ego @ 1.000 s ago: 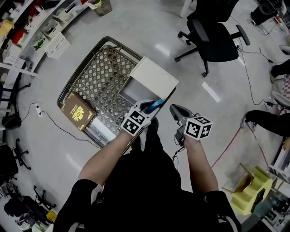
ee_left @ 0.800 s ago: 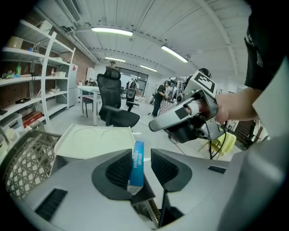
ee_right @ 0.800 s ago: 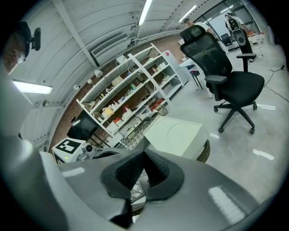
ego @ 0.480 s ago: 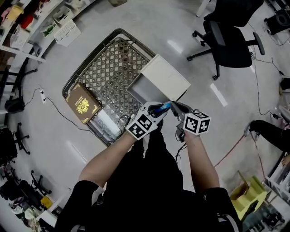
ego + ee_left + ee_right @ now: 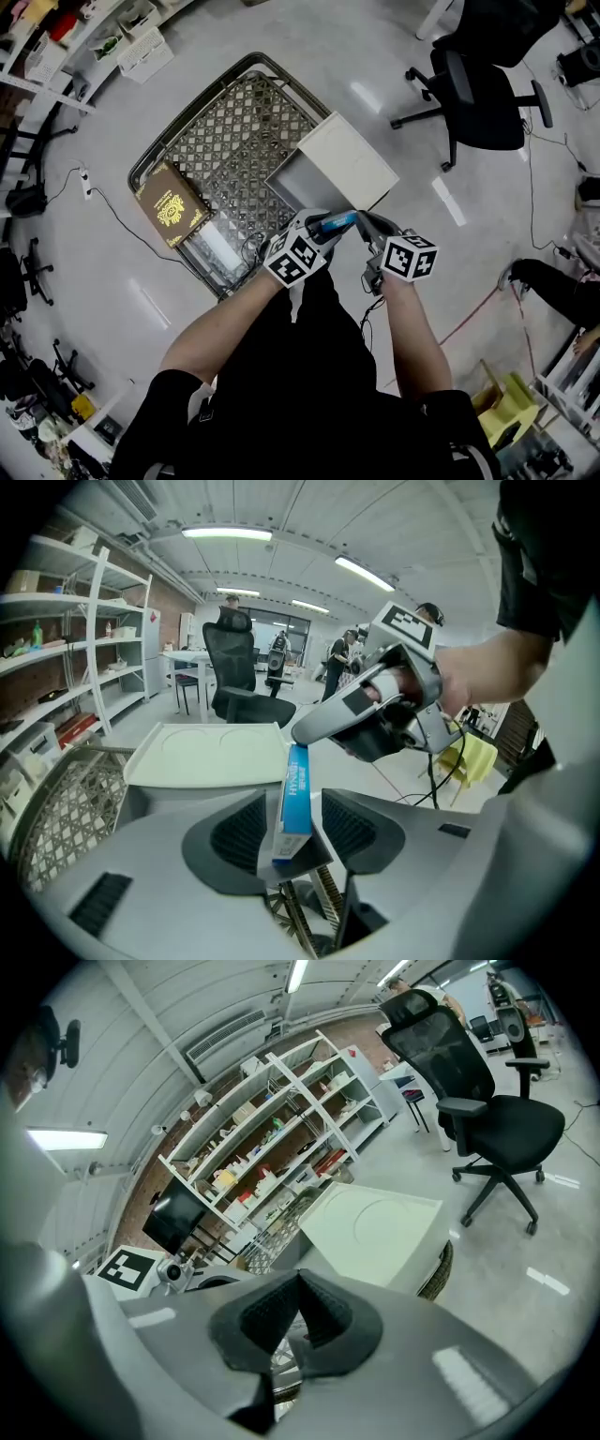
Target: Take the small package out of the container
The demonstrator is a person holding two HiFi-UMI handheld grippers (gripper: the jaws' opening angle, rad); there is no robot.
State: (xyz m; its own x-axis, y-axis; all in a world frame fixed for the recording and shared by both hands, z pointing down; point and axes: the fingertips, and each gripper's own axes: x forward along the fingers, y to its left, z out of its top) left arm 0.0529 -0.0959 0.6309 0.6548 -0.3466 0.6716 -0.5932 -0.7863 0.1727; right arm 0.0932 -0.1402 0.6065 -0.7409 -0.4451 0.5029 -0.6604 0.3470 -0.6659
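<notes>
Package [image 5: 298, 782] between just-widened jaws of left hand-held gripper [image 5: 292, 806]; right hand-held gripper [image 5: 306, 732] pressed together, tip at package's top.

Your basket [image 5: 225, 141] is bare metal mesh on a glossy floor [image 5: 309, 52]; the small package [image 5: 296, 794] looks smooth printed cardboard, the white bin [image 5: 349, 159] matt plastic.

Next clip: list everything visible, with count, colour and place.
wire basket: one, grey metal, on the floor ahead.
container: one, white, at the basket's right side.
flat box: one, brown and gold, at the basket's left corner.
small package: one, blue, upright between the fingers of the left gripper.
office chair: one, black, beyond the basket.
shelves: several, white, at the left.
left gripper: one, grey, fingers apart and just been opening, package between them.
right gripper: one, grey, fingers together, tip at the package's top end.
</notes>
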